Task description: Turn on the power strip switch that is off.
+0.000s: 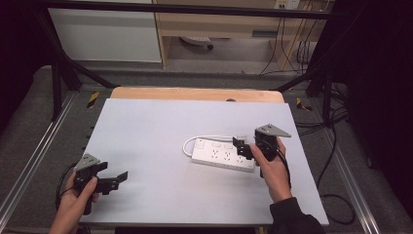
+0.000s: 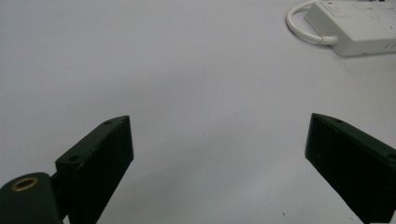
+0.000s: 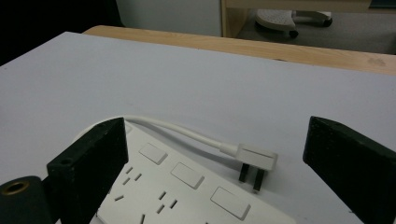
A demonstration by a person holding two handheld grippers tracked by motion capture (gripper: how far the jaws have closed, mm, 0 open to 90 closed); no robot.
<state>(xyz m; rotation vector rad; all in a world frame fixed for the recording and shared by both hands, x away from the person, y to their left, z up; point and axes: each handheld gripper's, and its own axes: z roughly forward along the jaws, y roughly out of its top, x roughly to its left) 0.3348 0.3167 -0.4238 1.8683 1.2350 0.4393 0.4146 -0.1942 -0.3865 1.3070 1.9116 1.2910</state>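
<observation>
No text, brand, number or sign can be read anywhere: the white power strip (image 3: 187, 191) shows only blank switches and socket slots, its plug (image 3: 254, 161) bears no legible marking, and the pale surface (image 1: 160, 131) is unprinted.

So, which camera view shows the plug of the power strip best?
The right gripper view: the plug lies close, its prongs visible beside the power strip. In the high view it is a tiny shape. The left gripper view shows the strip's end.

power strip (image 3: 187, 196) cut off at bottom edge, its right end (image 2: 369, 28) cropped, socket markings unreadable
</observation>
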